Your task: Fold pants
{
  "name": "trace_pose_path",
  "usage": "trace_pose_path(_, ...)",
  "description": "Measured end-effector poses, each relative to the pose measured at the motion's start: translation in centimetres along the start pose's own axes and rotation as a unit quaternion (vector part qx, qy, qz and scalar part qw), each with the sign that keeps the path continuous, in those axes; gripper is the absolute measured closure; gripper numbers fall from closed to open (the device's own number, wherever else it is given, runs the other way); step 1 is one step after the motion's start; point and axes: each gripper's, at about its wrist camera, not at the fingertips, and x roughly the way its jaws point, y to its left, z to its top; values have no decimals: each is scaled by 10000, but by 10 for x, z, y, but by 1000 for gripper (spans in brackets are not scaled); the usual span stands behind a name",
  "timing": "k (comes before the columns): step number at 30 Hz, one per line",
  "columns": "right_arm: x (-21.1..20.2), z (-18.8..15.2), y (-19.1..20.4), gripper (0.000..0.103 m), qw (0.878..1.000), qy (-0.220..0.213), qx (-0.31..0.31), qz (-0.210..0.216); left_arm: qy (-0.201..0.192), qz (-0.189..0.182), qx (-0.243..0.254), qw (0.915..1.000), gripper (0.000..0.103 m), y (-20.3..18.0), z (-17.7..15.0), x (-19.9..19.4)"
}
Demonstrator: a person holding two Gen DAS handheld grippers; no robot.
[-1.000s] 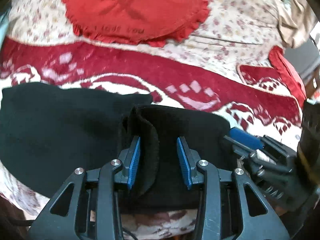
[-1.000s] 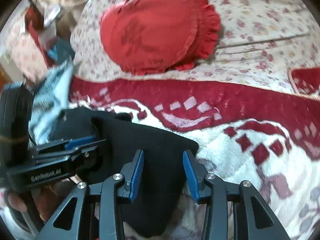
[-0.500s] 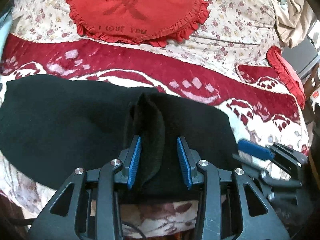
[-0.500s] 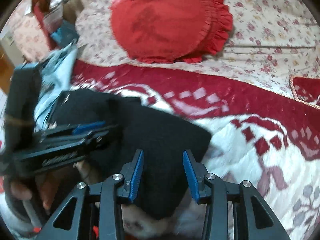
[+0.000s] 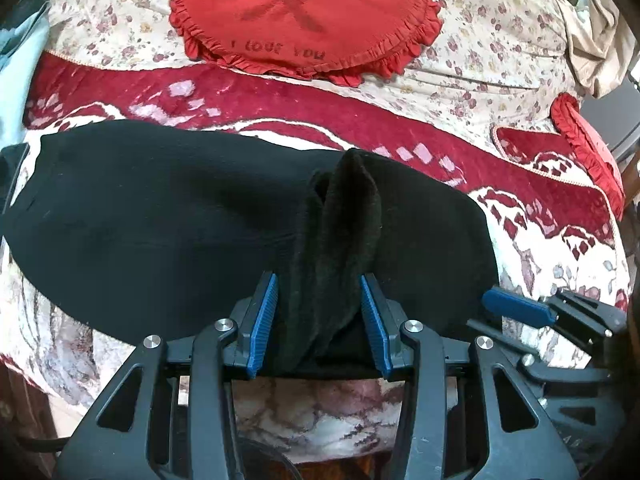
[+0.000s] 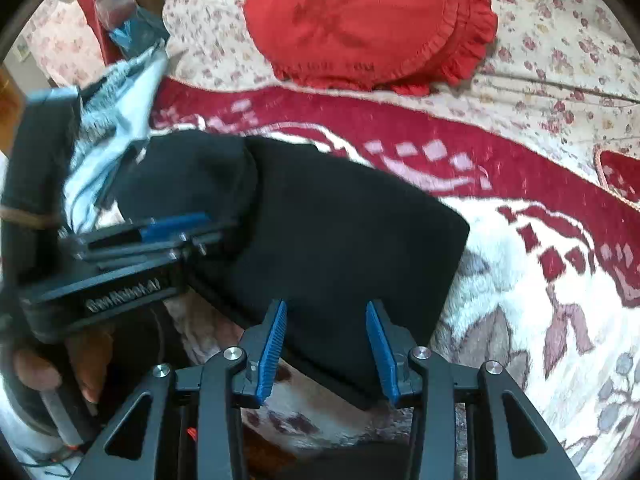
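The black pants [image 5: 160, 224] lie folded across a red and white blanket [image 5: 560, 248] on the bed. My left gripper [image 5: 320, 320] is open, with a raised black fold of the pants [image 5: 340, 240] standing loose between its blue pads. My right gripper [image 6: 326, 340] is open over the near right corner of the pants [image 6: 340, 232], its pads on either side of the cloth edge. The right gripper also shows at the lower right of the left wrist view [image 5: 520, 308]; the left gripper shows at the left of the right wrist view [image 6: 160, 232].
A round red frilled cushion [image 5: 304, 16] lies on the floral sheet behind the pants. A second red cushion [image 5: 588, 152] sits at the right edge. Light blue cloth [image 6: 120, 92] and clutter lie at the far left. The bed's near edge is just below the grippers.
Both grippers have drawn back toward the near edge of the bed. The pants now lie flatter and wider, and the fold between the left pads stands more upright.
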Motion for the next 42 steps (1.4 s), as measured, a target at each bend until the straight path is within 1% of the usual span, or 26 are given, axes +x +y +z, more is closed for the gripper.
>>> trace_pose_path(3,-1,10,8,63,9999,-44,-83,-66,-18,-7,-59,10000,62,6,-1,-6)
trace_pose_path(7,3,26,19,63,9998,-133,-140,51,-112,19,-199,9997,62,20,0,-18)
trace_pose_path(13,20,53,34,63,9995,-259,-165,88,-241,6,-668,9975,62,62,2,-41)
trace_pose_path(15,32,62,42,63,9994,-208,-246,116,-289,1,-895,9956,62,81,1,-49)
trace_pose_path(17,41,67,49,63,9994,-120,-332,53,-341,-6,-1120,9931,62,100,-3,-58)
trace_pose_path(18,44,71,53,63,9992,-77,-387,49,-375,-11,-1264,9913,60,112,-5,-63)
trace_pose_path(19,44,75,57,63,9990,-71,-430,88,-401,-24,-1360,9899,56,120,-7,-66)
trace_pose_path(21,40,84,68,63,9981,-158,-525,283,-506,-65,-1658,9848,49,141,-12,-74)
trace_pose_path(23,38,91,78,63,9968,-232,-637,430,-596,-44,-1955,9789,48,161,-18,-79)
trace_pose_path(26,45,109,95,62,9942,-289,-787,679,-594,-16,-2242,9727,48,184,-22,-79)
trace_pose_path(28,56,120,108,61,9916,-232,-865,934,-579,-2,-2394,9692,48,193,-23,-77)
trace_pose_path(31,77,135,133,58,9875,-62,-1075,1146,-570,-13,-2584,9644,48,204,-24,-74)
trace_pose_path(34,96,152,157,57,9827,13,-1284,1335,-537,-35,-2748,9600,48,212,-25,-67)
trace_pose_path(36,109,164,170,56,9803,52,-1412,1382,-512,-83,-2846,9572,48,217,-25,-62)
trace_pose_path(39,127,182,187,55,9773,75,-1662,1308,-503,-129,-2945,9543,47,222,-23,-56)
trace_pose_path(40,131,187,192,54,9760,67,-1743,1305,-503,-147,-2963,9536,44,223,-22,-54)
trace_pose_path(42,145,197,203,54,9718,103,-1957,1310,-523,-214,-3009,9520,42,225,-21,-52)
